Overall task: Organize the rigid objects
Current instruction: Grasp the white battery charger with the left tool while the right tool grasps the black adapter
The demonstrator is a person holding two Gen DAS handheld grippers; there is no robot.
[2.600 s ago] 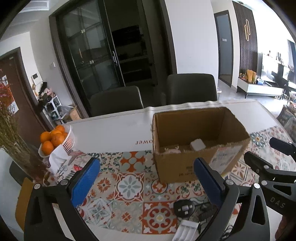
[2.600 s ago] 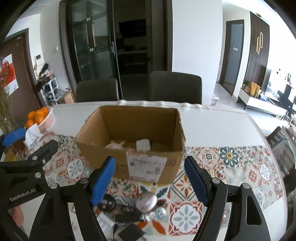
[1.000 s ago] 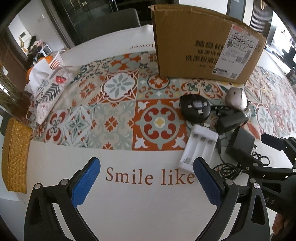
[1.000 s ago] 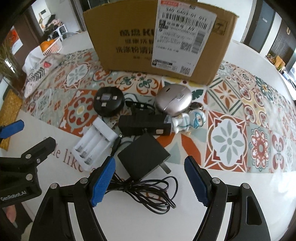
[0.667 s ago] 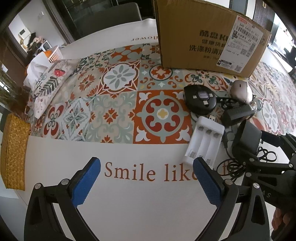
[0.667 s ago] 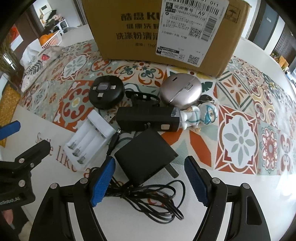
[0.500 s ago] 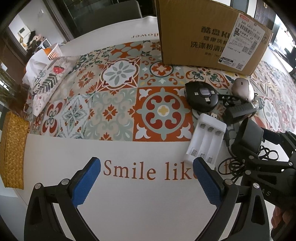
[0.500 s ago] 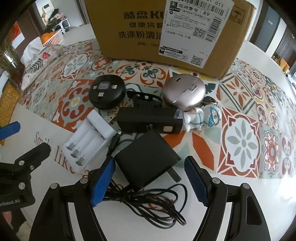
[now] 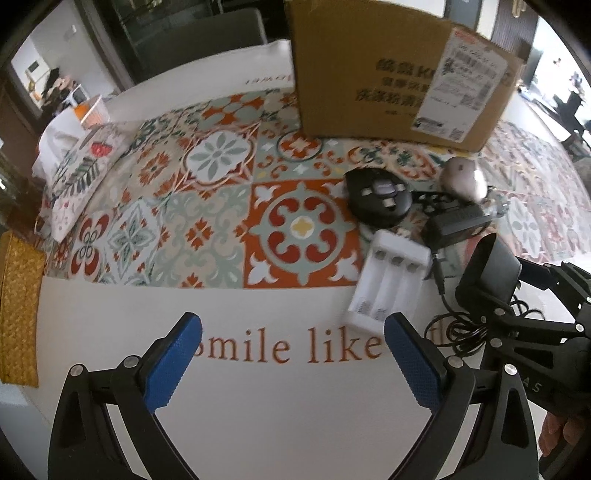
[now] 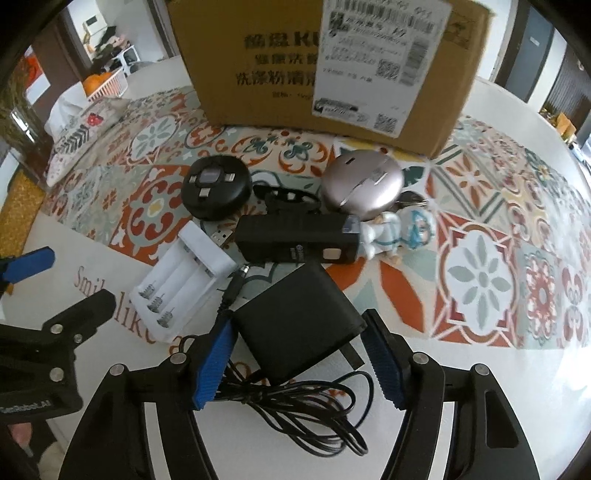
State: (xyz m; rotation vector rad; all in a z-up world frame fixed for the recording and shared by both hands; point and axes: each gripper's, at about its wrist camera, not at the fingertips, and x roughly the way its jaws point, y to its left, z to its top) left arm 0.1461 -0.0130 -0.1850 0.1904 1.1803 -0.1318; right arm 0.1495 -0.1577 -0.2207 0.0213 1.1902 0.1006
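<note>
A black power adapter (image 10: 295, 325) lies on the white table with its cord (image 10: 299, 417) coiled in front. My right gripper (image 10: 297, 328) is closing around it, a blue pad touching each side. Behind it lie a white battery charger (image 10: 184, 280), a black oblong device (image 10: 295, 240), a round black cable hub (image 10: 216, 186), a rose-gold round case (image 10: 362, 184) and a small figurine (image 10: 399, 229). The cardboard box (image 10: 280, 66) stands behind them. My left gripper (image 9: 293, 332) hangs open over the bare table left of the charger (image 9: 388, 280), with nothing between its fingers.
A tiled-pattern runner (image 9: 207, 206) covers the table's middle. At the far left lie a printed fabric pouch (image 9: 81, 170) and a woven mat (image 9: 18, 302), with a white basket of oranges (image 10: 107, 83) beyond. Dark chairs (image 9: 207, 33) stand behind the table.
Both grippers have come down from above the box to the table in front of it. The right jaws have narrowed onto the black adapter; the left jaws have stayed wide.
</note>
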